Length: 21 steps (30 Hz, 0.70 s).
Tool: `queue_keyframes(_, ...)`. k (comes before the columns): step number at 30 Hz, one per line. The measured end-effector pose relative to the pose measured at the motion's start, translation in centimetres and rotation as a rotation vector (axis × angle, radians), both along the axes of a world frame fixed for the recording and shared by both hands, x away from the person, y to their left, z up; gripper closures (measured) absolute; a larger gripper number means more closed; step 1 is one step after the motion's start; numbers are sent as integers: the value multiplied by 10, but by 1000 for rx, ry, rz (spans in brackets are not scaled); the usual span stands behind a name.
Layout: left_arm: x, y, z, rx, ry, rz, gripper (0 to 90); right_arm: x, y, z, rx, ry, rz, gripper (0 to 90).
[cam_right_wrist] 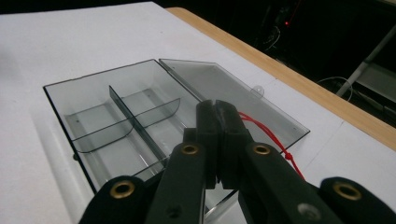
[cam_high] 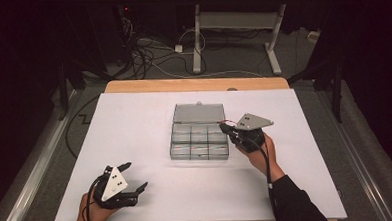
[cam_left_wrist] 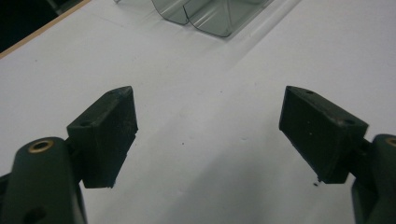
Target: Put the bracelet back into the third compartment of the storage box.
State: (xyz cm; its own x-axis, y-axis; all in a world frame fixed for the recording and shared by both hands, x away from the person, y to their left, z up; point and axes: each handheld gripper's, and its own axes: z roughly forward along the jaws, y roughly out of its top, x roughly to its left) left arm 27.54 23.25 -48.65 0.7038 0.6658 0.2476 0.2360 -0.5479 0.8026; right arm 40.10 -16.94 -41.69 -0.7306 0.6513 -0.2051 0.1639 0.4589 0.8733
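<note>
A clear grey plastic compartment box (cam_high: 199, 140) lies mid-table with its lid (cam_high: 199, 113) folded open at the far side. My right gripper (cam_high: 229, 129) hovers at the box's right edge, jaws pressed together, and a thin red cord (cam_high: 224, 122) comes out at their tips. In the right gripper view the shut jaws (cam_right_wrist: 217, 106) stand over the box's near corner (cam_right_wrist: 116, 116), its curved dividers empty, and the red cord (cam_right_wrist: 271, 140) trails down beside the lid (cam_right_wrist: 233, 88). My left gripper (cam_high: 136, 175) rests at the front left, open and empty (cam_left_wrist: 210, 126).
White sheet (cam_high: 134, 128) covers the table, with a wooden edge (cam_high: 193, 84) at the far side. A corner of the box (cam_left_wrist: 205, 18) shows ahead of the left gripper. Cables and a desk frame (cam_high: 198, 45) lie on the floor beyond.
</note>
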Motion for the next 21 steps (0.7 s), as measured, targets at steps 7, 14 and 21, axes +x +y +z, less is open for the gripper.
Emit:
queue_keyframes(7,1,0,-1,-3,4,-2,184,11,10,-8,-33,24,-5,899)
queue_keyframes(14,1,0,-1,-2,5,-2,184,23,20,-20,-77,61,-7,899)
queue_keyframes(21,1,0,-1,-2,3,0,184,32,27,-30,-114,93,-25,899)
